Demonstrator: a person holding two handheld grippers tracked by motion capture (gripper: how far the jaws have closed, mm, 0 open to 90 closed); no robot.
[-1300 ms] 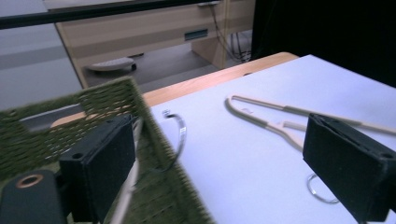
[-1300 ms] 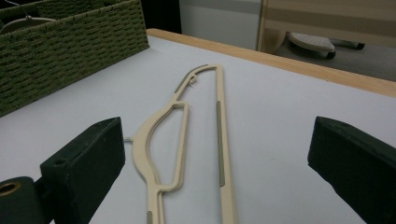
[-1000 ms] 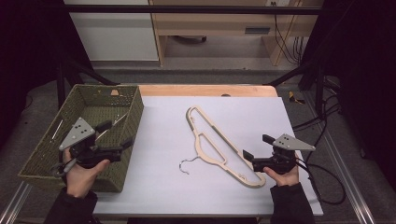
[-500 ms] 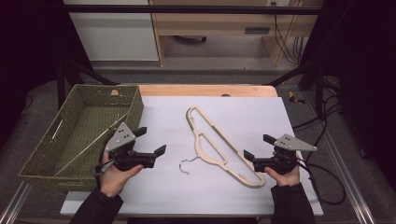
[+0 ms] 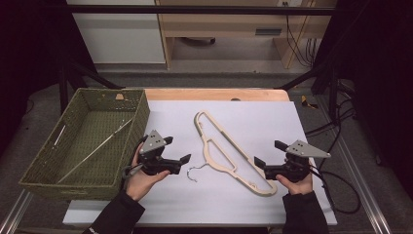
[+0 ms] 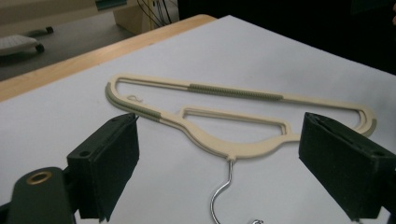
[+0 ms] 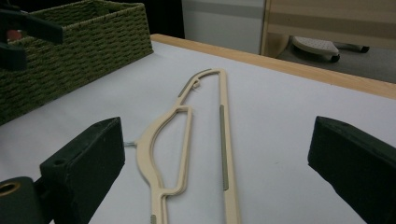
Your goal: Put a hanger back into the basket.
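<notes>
White table sheet (image 5: 292,126) holds a hanger (image 5: 229,151); left gripper (image 5: 187,159), jaws wide but just closing slightly, approaches its hook (image 5: 194,171); right gripper (image 5: 257,161) waits open.

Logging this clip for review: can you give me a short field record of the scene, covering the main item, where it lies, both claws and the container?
main item: cream clothes hanger with metal hook
position: flat on the white table sheet
left claw: open, empty, beside the hook, aimed at it
right claw: open, empty, near the hanger's lower end
container: green woven basket at left, thin rods inside
</notes>
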